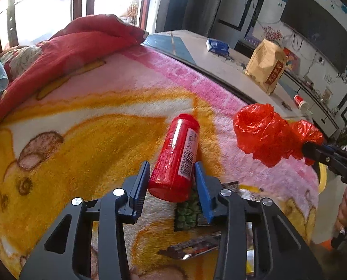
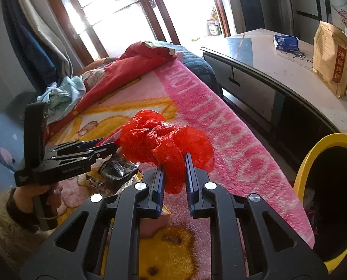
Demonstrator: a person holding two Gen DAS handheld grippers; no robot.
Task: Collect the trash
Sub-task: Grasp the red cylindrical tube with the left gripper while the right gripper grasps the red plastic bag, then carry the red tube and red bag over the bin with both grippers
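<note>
Lying on the plush pink-and-yellow blanket [image 1: 91,121] of the bed, a glossy red cylindrical canister [image 1: 174,156] runs its long axis away from the left gripper [image 1: 172,171], tilted slightly right, base nearest the camera. The blue pads pinch its sides. The right gripper [image 2: 174,166] pinches a crinkled red plastic bag [image 2: 164,140], raised above the blanket near a yellow-rimmed bin [image 2: 313,158].

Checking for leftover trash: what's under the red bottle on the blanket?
Under the red bottle a green-patterned wrapper pokes out by its base; elsewhere only blanket shows. The bottle hides whatever else is beneath.
</note>
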